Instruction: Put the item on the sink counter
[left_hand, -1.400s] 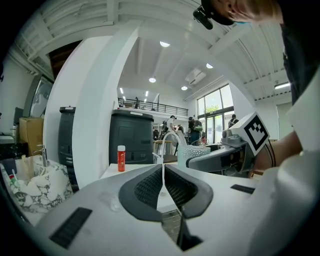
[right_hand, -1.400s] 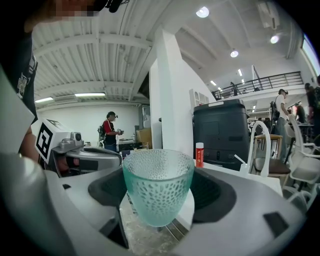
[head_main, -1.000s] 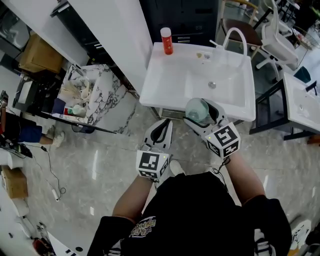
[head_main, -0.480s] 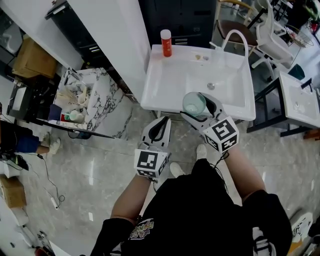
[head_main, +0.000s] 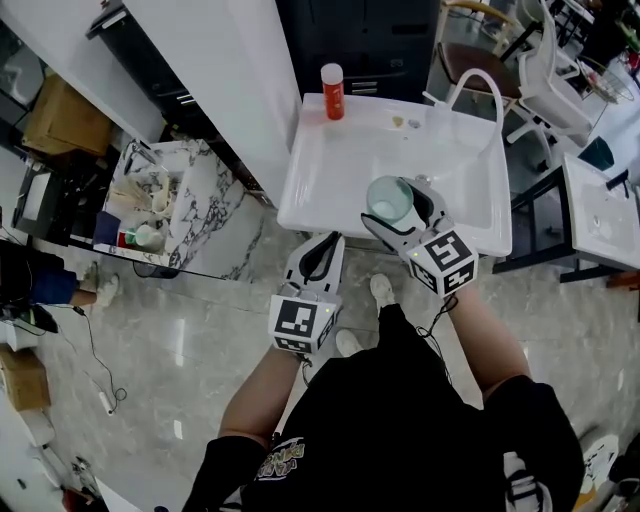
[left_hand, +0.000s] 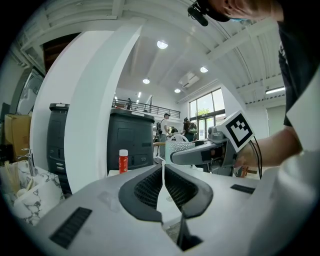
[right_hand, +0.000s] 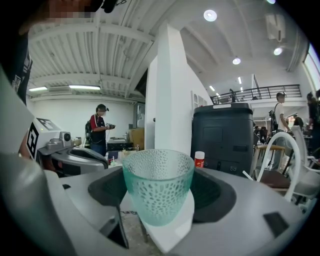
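The bottle (head_main: 332, 90) stands on the back left corner of the sink (head_main: 320, 170), the faucet (head_main: 469, 71) at its back right. The cup (head_main: 389, 198) sits between the right gripper's (head_main: 398, 205) jaws over the sink's front part, and the left gripper (head_main: 322, 245) hangs to its left, before the sink, above the floor (head_main: 200, 320)

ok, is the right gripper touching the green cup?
Touching. The right gripper view shows the right gripper with its jaws pressed against both sides of the green cup.

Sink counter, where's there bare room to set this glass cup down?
Bare for the glass cup: the sink counter's left ledge, from the red bottle to the front edge, and the back rim just right of that bottle. Crowded: the back right, with small bits beside the faucet.
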